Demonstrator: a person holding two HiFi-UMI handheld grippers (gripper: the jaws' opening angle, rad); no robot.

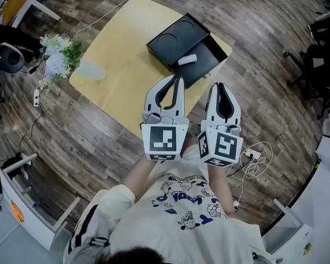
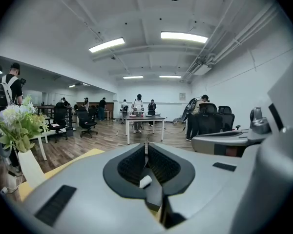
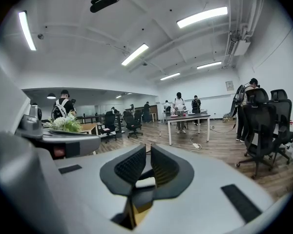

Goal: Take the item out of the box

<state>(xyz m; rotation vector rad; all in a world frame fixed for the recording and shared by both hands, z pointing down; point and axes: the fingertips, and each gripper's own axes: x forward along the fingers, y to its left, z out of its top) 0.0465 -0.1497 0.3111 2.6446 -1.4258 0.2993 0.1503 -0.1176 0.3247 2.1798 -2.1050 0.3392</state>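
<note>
- Box (image 1: 173,37), black, open, near table's (image 1: 124,81) right corner; white item (image 1: 187,59) inside.
- Left gripper (image 1: 177,79), right gripper (image 1: 219,86): jaws pressed together, empty, by near edge.

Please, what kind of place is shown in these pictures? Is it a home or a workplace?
Most likely a workplace, an open office or lab room. Black office chairs stand on a wood-pattern floor, people stand around a white table, and long strip lights run along the ceiling.
</note>
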